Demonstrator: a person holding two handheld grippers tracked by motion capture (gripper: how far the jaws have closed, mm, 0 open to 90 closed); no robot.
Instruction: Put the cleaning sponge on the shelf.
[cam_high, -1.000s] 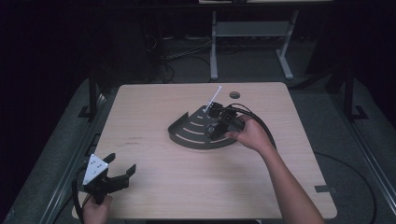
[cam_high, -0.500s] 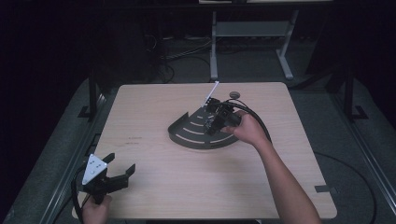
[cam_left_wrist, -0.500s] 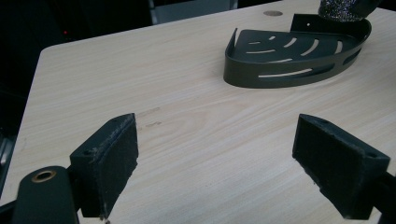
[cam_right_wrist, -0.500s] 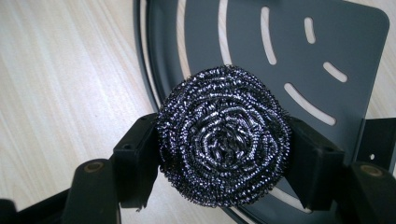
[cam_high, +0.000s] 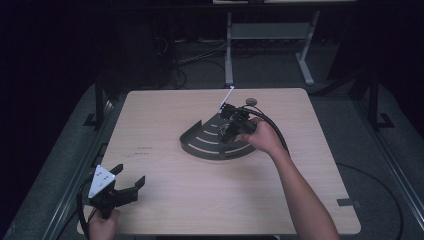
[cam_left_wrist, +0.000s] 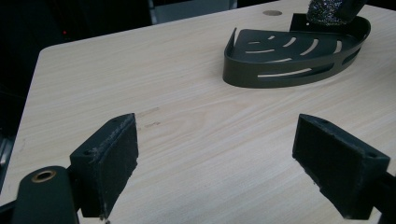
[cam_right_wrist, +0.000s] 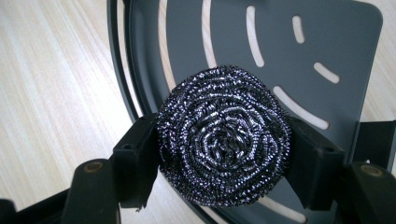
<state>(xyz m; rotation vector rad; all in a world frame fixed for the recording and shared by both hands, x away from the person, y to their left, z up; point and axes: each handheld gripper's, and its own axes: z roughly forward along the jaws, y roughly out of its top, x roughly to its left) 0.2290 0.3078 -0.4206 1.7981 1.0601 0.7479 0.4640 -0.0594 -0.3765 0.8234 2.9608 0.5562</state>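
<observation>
Steel scourer held over the corner caddy

On the wooden table, a dark slotted caddy; above it the right gripper clamps a round, coiled, glinting steel scourer. The left gripper gapes empty near the table's front corner.

Right gripper jaws clamped; left gripper jaws wide apart

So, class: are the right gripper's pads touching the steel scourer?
Touching. In the right gripper view both pads press against the sides of the steel scourer, with no gap, above the slotted corner tray.
</observation>
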